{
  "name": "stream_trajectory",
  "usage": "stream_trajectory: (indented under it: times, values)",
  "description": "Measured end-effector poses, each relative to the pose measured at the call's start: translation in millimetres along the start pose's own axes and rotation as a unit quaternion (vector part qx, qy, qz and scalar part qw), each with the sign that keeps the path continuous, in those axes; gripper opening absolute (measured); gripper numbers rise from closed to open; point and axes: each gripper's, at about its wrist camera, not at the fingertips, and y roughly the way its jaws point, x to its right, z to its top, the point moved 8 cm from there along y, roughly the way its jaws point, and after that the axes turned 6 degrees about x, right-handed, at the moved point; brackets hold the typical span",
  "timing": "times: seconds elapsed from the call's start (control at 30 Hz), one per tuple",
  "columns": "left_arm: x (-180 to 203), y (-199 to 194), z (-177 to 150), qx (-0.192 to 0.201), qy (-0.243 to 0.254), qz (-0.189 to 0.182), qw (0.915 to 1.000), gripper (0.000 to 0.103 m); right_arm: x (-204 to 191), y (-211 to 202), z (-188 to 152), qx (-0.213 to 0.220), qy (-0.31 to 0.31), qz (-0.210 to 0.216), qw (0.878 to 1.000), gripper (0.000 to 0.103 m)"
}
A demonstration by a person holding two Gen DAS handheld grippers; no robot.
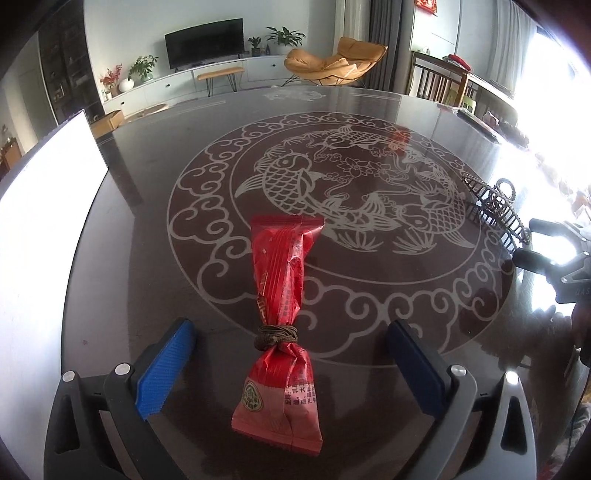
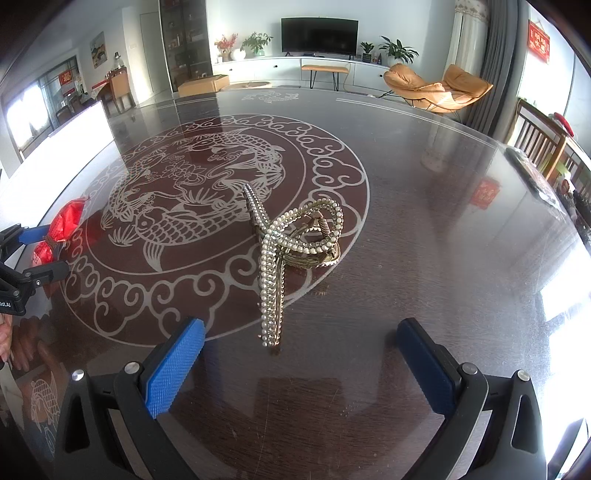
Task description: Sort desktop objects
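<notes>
A red snack packet [image 1: 282, 325], cinched at its waist by a brown hair tie [image 1: 275, 335], lies flat on the dark glass table [image 1: 147, 229]. It sits on the near rim of the etched carp medallion [image 1: 332, 206], with its long axis running from near to far. The left gripper [image 1: 291, 334] straddles it with its jaws spread wide: one blue pad [image 1: 164, 371] stands well to the left of the packet and the other [image 1: 415, 369] well to the right, and neither touches the wrapper. Nothing is gripped.

To the right, a rhinestone hair claw clip [image 2: 291, 254] rests on the table at the right edge of the medallion. Its long beaded arm points toward the near side and its looped handles lie farther off. The right gripper [image 2: 297, 345] hovers over it with its jaws equally wide apart. The near tip of the clip lies between the fingers [image 2: 177, 365] but is clear of both, so this gripper holds nothing either.

In the right wrist view the left gripper shows at the far left with the red packet between its fingers; in the left wrist view the clip [image 1: 495, 210] and the right gripper's black frame appear at the right edge. A white board [image 1: 48, 206] lies along the table's left side. Beyond the table stand a television [image 2: 319, 35] on a low white cabinet and an orange lounge chair [image 2: 439, 88].
</notes>
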Motion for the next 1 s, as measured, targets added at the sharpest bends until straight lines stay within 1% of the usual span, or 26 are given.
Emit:
stream_trajectory:
  times: [1.0]
  values:
    - [-8.3, 1.1, -2.1, 0.001, 0.000, 0.002, 1.0000, 0.103, 3.2, 1.2, -0.9, 0.000, 0.000, 0.000, 1.000, 0.103]
